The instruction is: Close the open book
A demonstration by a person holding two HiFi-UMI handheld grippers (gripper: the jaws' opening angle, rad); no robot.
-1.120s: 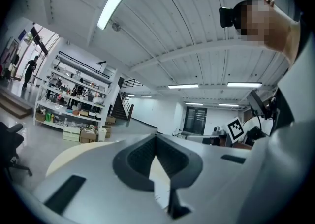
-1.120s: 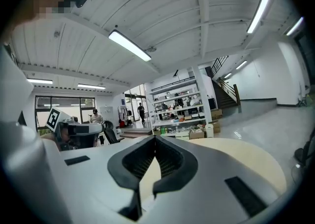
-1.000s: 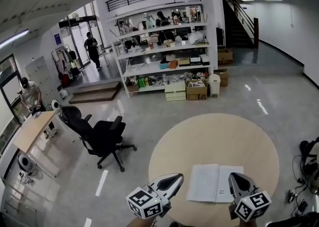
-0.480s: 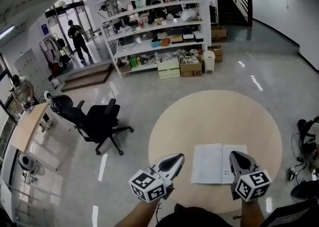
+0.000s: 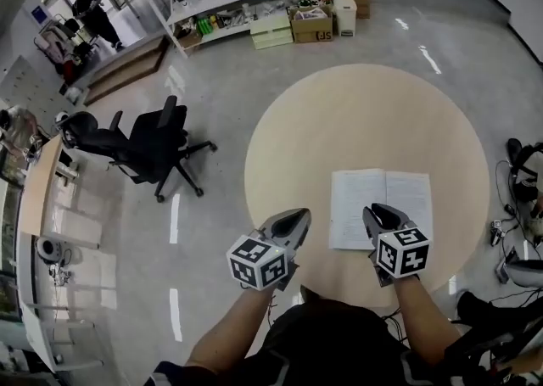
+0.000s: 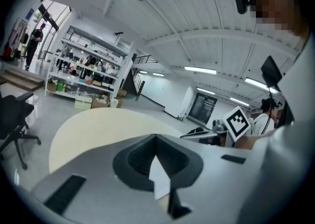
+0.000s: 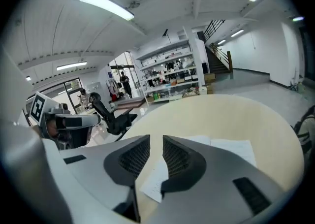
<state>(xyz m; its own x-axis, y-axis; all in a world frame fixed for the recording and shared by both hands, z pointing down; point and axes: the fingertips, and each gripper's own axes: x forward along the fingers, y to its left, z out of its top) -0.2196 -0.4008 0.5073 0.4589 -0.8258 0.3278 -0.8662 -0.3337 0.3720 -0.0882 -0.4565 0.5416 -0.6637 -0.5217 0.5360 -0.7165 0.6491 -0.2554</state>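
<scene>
Over the round tabletop, head view: both my hands have dropped since a second ago, and the right gripper now hangs above the near edge of the open book (a fair start for folding it shut).

Left gripper view: the left gripper has its fingers pressed together, empty, with pale matte tabletop beyond.

Right gripper view: my ribbed fingers are just parting, nothing between them. Thin, flat white printed pages lie below.
</scene>
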